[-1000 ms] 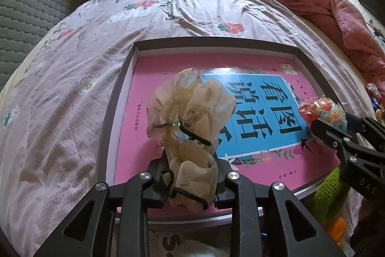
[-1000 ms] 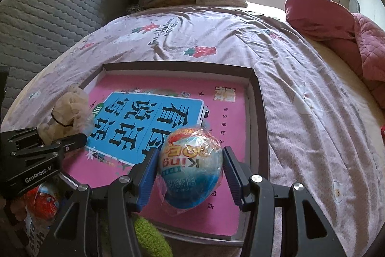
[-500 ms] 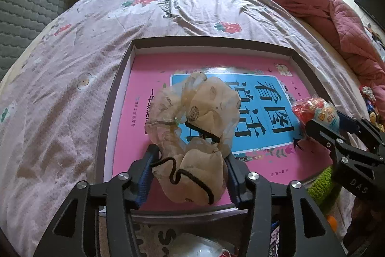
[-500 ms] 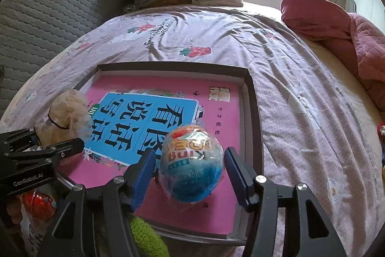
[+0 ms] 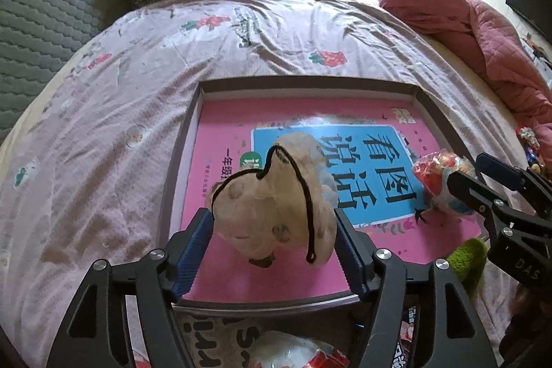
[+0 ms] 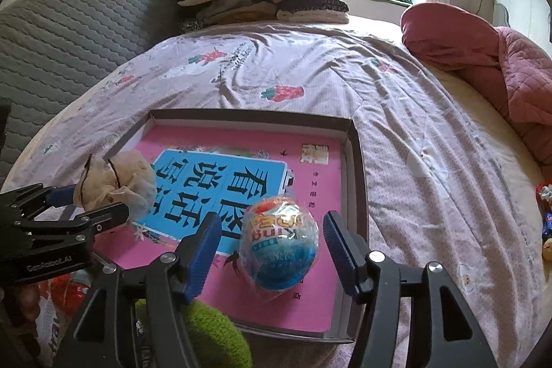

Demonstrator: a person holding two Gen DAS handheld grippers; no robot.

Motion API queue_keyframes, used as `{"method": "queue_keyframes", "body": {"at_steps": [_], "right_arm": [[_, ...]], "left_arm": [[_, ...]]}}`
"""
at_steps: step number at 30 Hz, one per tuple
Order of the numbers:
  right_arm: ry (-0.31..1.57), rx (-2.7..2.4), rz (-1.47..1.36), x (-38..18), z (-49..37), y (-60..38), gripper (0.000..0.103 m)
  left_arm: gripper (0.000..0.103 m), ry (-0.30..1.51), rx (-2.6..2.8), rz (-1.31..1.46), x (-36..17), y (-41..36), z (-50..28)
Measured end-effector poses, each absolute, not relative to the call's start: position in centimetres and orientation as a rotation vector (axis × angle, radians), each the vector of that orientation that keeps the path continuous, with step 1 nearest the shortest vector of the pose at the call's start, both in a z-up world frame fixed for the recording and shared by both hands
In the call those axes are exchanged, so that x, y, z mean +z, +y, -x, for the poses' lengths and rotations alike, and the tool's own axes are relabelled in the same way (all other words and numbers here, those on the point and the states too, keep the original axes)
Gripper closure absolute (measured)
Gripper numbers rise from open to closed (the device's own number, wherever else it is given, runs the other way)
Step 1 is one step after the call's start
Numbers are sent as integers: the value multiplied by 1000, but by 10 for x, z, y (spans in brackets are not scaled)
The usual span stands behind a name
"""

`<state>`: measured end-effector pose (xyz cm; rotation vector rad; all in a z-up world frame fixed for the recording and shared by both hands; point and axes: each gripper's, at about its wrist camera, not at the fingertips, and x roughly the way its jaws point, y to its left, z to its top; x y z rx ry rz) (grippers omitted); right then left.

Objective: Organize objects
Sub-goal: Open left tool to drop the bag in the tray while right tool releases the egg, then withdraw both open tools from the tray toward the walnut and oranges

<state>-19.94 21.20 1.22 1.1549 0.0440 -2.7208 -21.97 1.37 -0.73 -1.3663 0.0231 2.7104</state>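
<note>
Opening left tongs (image 5: 274,240) straddle scrunchie (image 5: 276,209); tray (image 5: 179,161) beneath.

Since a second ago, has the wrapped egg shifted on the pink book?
Yes. The wrapped egg has slid slightly toward the book's near edge; the right gripper's fingers are opening, clear of it.

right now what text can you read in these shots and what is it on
"看图说话": blue panel of the pink book, lying in the box.
"GenRobot.AI": left gripper body.
"DAS": right gripper body.
Wrapped egg toy: partial "in" only, rest crumpled.
Book's small print: too small to read.
</note>
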Motion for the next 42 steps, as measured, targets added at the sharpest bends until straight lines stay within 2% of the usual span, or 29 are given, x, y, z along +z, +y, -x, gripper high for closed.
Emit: {"method": "queue_keyframes", "body": {"at_steps": [23, 42], "right_arm": [[53, -2774, -935, 60, 164, 214, 39], [61, -2776, -854, 74, 129, 211, 38]], "left_arm": [[28, 75, 2826, 1160, 43, 20, 176], [28, 74, 2850, 1133, 45, 18, 136]]}}
